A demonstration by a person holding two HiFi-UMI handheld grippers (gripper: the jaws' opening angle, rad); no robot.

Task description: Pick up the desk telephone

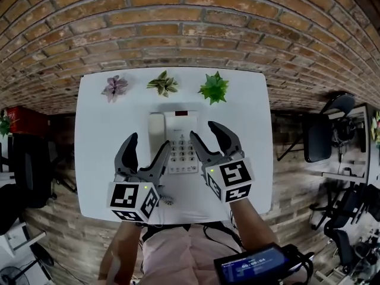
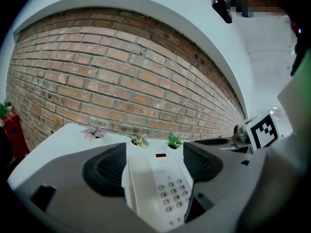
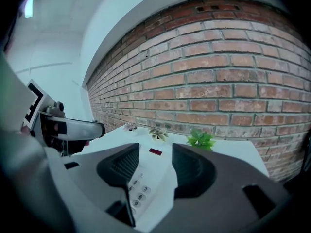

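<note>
Closest in, two hand-held grippers hung over the near half of the white table [image 1: 95,159], one per hand, seemingly so the single desk telephone [image 1: 181,141] could be taken from both sides. The left gripper [image 1: 148,141], jaws spread and empty, sat at its 8 o'clock beside the handset [image 1: 156,129]; the right gripper [image 1: 203,129], likewise wide and holding nothing, sat at its 4 o'clock. That telephone lay mid-table, untouched. Beyond, at 12 o'clock, three small plants [image 1: 163,83] lined the brick wall [image 1: 178,28].
</note>
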